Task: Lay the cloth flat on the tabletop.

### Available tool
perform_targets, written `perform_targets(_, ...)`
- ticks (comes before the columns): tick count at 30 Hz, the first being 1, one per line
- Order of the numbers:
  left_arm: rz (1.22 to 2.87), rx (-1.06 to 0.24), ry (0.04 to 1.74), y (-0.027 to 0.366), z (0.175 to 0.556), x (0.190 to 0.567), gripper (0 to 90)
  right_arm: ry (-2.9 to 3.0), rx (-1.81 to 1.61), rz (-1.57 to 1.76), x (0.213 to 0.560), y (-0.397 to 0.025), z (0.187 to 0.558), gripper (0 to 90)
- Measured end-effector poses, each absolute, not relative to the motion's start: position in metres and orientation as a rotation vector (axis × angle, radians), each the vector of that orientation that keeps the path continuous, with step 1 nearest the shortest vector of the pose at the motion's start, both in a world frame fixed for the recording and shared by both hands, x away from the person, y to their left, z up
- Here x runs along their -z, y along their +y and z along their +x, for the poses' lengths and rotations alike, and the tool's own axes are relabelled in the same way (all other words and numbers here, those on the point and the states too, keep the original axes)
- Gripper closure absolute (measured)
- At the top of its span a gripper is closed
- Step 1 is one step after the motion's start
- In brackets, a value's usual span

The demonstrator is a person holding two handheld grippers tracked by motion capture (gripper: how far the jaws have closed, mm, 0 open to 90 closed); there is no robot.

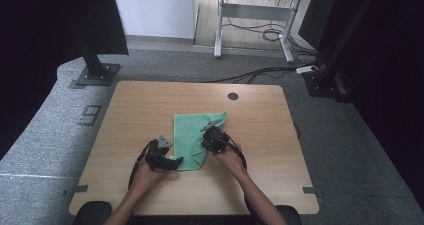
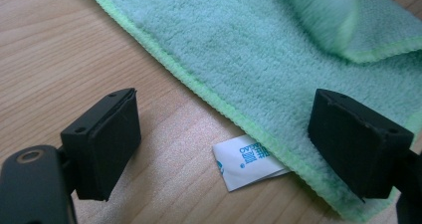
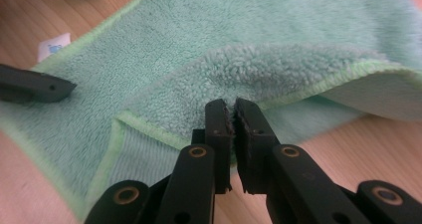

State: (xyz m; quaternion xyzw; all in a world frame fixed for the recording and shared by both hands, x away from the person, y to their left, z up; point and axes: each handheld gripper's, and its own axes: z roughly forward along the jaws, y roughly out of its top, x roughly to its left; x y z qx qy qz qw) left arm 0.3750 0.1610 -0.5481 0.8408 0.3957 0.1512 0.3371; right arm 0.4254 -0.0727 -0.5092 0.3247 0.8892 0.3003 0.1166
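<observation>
right gripper [image 3: 233,115] pinched the green cloth's [image 1: 192,130] 4 o'clock edge to fold it; left gripper [image 2: 224,144] gaped wide, straddling the 7 o'clock corner on the counter [image 1: 140,105].

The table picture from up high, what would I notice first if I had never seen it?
The green cloth in the middle of the wooden table catches the eye first, with a white label poking out from under its edge. The right gripper is shut on a folded-up edge of the cloth, lifting it. The left gripper is open, its jaws either side of the edge by the label.
</observation>
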Motion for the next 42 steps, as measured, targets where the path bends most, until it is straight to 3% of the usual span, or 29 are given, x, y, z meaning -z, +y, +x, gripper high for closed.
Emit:
perform_targets(17, 2.190, -0.396, 1.035, 0.161, 0.375, 0.548, 13.4, 2.503, -0.924, 1.118, 0.504, -0.168, 0.384, 79.9)
perform_targets(23, 2.189, -0.395, 1.035, 0.161, 0.375, 0.548, 13.3, 2.489, -0.875, 1.186, 0.513, -0.194, 0.375, 66.4)
perform_targets(24, 2.190, -0.394, 1.033, 0.161, 0.375, 0.548, 13.3, 2.456, -0.874, 1.186, 0.510, -0.197, 0.376, 57.4)
perform_targets(25, 2.190, -0.394, 1.033, 0.161, 0.375, 0.548, 13.3, 2.456, -0.874, 1.186, 0.510, -0.197, 0.376, 57.4)
perform_targets(28, 2.192, -0.392, 1.036, 0.163, 0.375, 0.547, 13.5, 2.395, -0.903, 1.179, 0.501, -0.194, 0.384, 45.6)
perform_targets(32, 2.179, -0.402, 1.027, 0.164, 0.372, 0.541, 13.6, 2.370, -0.896, 1.186, 0.504, -0.190, 0.399, 38.9)
perform_targets(42, 2.218, -0.409, 1.065, 0.163, 0.373, 0.545, 9.4, 2.347, -0.879, 1.291, 0.540, -0.199, 0.410, 35.9)
